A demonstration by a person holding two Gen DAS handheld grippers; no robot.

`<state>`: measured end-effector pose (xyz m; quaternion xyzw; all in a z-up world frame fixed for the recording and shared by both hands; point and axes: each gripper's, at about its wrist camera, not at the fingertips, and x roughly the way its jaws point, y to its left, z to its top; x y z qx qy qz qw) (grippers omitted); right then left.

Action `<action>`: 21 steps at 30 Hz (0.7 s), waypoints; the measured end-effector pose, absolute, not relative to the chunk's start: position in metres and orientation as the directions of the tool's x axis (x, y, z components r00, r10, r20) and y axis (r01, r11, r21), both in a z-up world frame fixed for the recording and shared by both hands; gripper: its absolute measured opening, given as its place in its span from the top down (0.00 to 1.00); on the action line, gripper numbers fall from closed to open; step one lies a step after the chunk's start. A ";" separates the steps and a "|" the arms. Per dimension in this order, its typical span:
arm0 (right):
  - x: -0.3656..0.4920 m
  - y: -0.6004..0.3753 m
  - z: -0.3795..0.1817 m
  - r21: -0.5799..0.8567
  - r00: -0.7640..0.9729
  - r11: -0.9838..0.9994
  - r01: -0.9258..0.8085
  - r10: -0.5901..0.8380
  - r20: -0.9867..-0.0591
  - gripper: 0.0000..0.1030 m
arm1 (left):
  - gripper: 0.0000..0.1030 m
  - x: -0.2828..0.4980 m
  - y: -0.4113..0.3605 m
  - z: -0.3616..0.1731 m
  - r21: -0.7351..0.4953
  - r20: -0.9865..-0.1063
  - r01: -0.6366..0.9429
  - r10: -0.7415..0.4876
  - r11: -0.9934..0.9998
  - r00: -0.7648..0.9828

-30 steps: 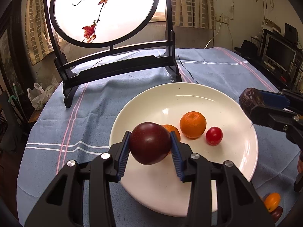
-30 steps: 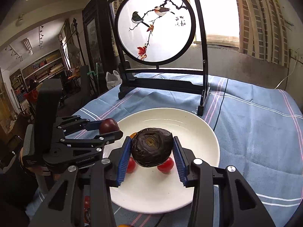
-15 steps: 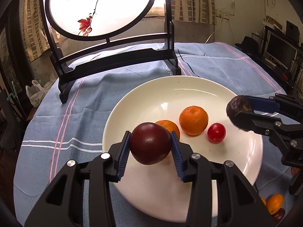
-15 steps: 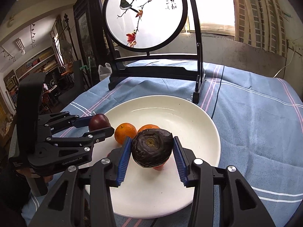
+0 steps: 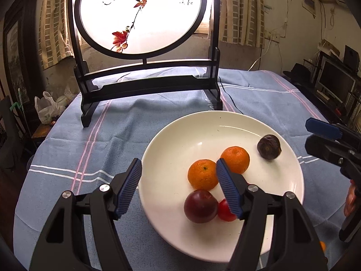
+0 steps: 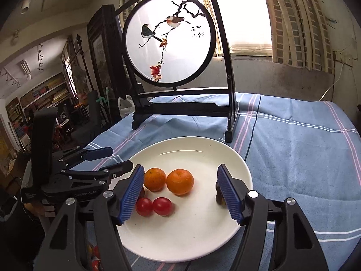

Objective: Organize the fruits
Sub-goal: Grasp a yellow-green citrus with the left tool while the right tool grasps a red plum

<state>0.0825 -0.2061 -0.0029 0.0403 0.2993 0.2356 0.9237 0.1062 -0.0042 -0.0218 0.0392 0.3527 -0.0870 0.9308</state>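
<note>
A white plate [image 5: 180,135] sits on the blue cloth and holds two tangerines [image 5: 202,174], a dark red plum [image 5: 200,206], a cherry tomato [image 5: 225,207] and a wrinkled dark passion fruit [image 5: 269,146]. My left gripper [image 5: 178,185] is open and empty above the plate's near left rim, with the plum just below it. My right gripper [image 6: 181,192] is open and empty above the plate [image 6: 191,149]. The passion fruit [image 6: 218,197] shows partly behind its right finger. Two cherry tomatoes [image 6: 153,206] and both tangerines [image 6: 180,181] lie between its fingers.
A black-framed round bird screen [image 5: 144,15] stands on the table behind the plate, with a cord trailing beside its right foot. More small fruit [image 6: 93,256] lies on the cloth by the plate's near edge. The table edge drops off at left.
Both grippers have opened. The plum left the left gripper and the passion fruit left the right one; both now lie on the plate. Both grippers have drawn back a little.
</note>
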 end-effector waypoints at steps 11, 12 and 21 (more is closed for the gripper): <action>0.004 -0.202 0.031 0.067 0.688 0.852 -0.519 0.463 -0.558 0.34 | 0.21 0.019 -0.003 0.002 0.081 -0.624 0.343 -0.221 0.936 0.749; -0.009 -0.208 0.032 0.058 0.681 0.847 -0.529 0.464 -0.567 0.33 | 0.21 0.003 -0.003 -0.001 0.095 -0.630 0.371 -0.232 0.924 0.741; -0.099 -0.240 -0.017 0.060 0.561 0.828 -0.557 0.428 -0.708 0.33 | 0.21 -0.108 -0.032 -0.046 0.037 -0.738 0.682 -0.440 0.731 0.512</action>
